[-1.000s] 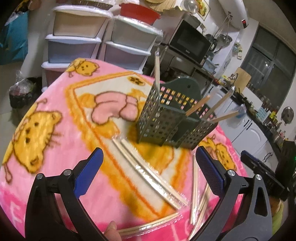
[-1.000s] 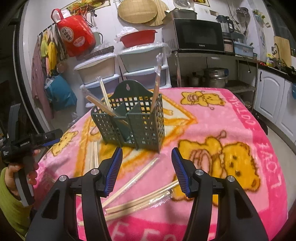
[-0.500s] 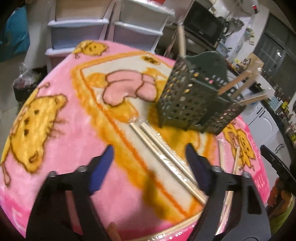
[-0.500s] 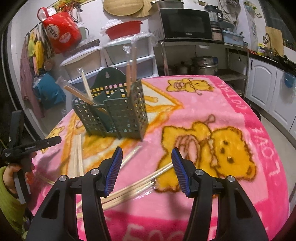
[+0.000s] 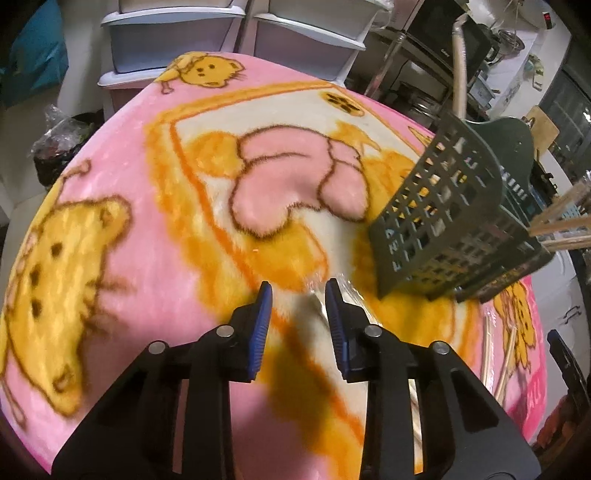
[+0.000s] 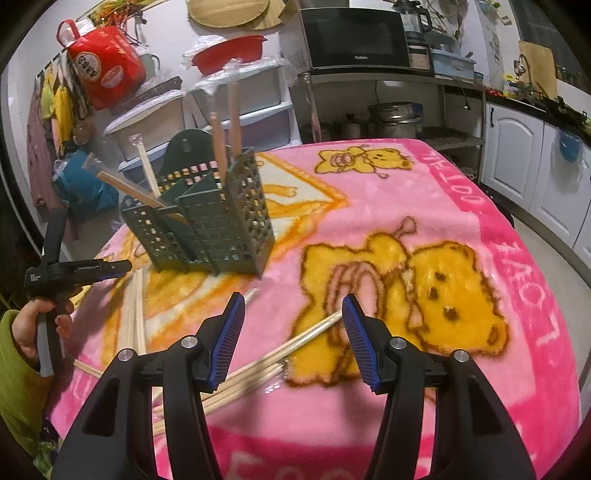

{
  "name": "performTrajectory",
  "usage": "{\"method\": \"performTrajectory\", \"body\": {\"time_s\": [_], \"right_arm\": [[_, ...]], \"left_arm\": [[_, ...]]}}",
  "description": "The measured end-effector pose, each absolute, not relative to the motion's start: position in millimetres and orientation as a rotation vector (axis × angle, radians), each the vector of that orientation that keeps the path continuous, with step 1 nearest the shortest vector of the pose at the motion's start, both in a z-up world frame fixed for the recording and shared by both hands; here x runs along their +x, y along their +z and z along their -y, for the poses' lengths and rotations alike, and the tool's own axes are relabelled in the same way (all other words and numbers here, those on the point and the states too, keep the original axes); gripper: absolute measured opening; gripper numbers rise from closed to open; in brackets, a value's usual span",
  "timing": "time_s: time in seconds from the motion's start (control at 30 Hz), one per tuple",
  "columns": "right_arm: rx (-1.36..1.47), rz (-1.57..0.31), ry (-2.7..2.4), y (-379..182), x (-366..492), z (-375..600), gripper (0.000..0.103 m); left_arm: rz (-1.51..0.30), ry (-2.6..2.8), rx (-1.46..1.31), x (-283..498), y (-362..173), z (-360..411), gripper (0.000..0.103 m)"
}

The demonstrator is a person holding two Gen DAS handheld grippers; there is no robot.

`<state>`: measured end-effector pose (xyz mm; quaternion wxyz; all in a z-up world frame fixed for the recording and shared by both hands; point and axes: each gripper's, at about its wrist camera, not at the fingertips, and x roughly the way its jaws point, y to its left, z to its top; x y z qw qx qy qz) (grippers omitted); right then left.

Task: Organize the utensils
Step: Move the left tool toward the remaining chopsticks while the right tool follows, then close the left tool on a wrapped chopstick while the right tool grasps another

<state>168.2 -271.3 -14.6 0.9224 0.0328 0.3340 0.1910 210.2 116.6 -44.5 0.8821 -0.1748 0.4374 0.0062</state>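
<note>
A dark green perforated utensil holder (image 6: 207,218) stands on the pink cartoon blanket (image 6: 461,229) with several wrapped chopsticks upright in it; it also shows in the left wrist view (image 5: 454,225). My left gripper (image 5: 297,295) is low over the blanket, its jaws partly closed around the tip of a plastic-wrapped chopstick pair (image 5: 325,295), which touches the right finger. My right gripper (image 6: 293,306) is open and empty above loose chopsticks (image 6: 280,354). The left gripper shows in the right wrist view (image 6: 118,266).
More wrapped chopsticks (image 6: 135,314) lie left of the holder and at the blanket's right edge (image 5: 506,354). Plastic drawer units (image 5: 177,33), a microwave (image 6: 354,35) and a shelf with pots (image 6: 391,118) stand behind the table. White cabinets (image 6: 517,158) are at the right.
My left gripper has dropped toward the blanket and narrowed its jaws over the end of the wrapped chopsticks. My right gripper has shifted slightly right and stayed open.
</note>
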Motion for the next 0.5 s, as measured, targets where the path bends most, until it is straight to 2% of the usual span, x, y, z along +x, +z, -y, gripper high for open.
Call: {"method": "performTrajectory", "body": {"time_s": [0.27,0.5], "right_arm": [[0.071,-0.759,0.339,-29.4,187.8,282.2,0.053],[0.12,-0.852,0.342,-49.1,208.3,282.5,0.053]], "left_arm": [[-0.929,0.011,-0.362,223.8,-51.1,-110.4,0.024],[-0.93,0.003,-0.372,234.3,-54.8,-111.7,0.017]]}}
